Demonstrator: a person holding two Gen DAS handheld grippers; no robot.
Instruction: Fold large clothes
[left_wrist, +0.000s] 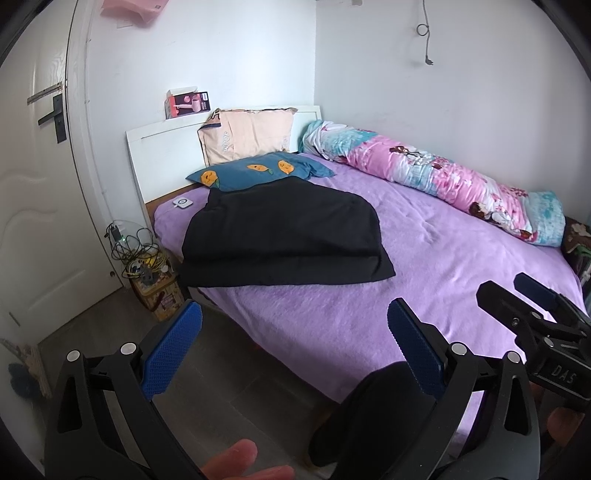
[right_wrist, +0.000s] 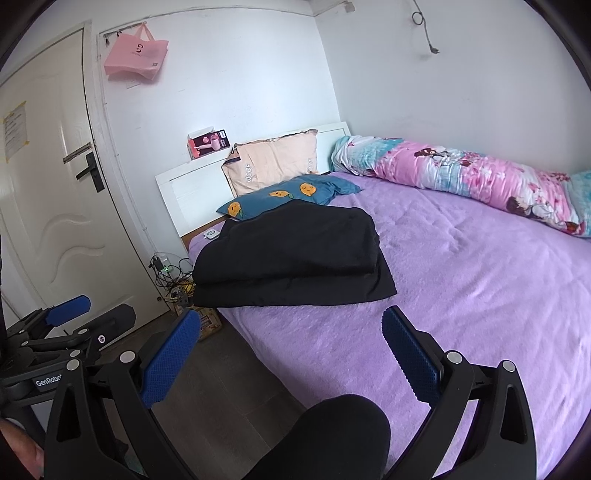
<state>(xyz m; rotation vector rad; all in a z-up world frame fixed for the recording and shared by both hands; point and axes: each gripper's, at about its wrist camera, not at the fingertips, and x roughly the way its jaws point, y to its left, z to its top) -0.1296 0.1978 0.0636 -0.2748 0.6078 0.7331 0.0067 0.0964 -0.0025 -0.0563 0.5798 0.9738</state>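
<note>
A black garment (left_wrist: 284, 236) lies folded in a flat stack on the purple bedspread (left_wrist: 424, 258), near the bed's left side below the pillows; it also shows in the right wrist view (right_wrist: 291, 258). My left gripper (left_wrist: 295, 332) is open and empty, held back from the bed's near edge, well short of the garment. My right gripper (right_wrist: 291, 332) is open and empty, also over the bed's near edge. Each gripper shows in the other's view: the right one (left_wrist: 517, 295) at the right, the left one (right_wrist: 88, 310) at the left.
A blue pillow (left_wrist: 258, 171) and a peach pillow (left_wrist: 247, 134) lie at the white headboard (left_wrist: 162, 155). A rolled pink floral quilt (left_wrist: 443, 173) runs along the right wall. A box with tangled cables (left_wrist: 147, 266) stands on the floor by the door (left_wrist: 37, 184). A dark knee (right_wrist: 332, 439) is below.
</note>
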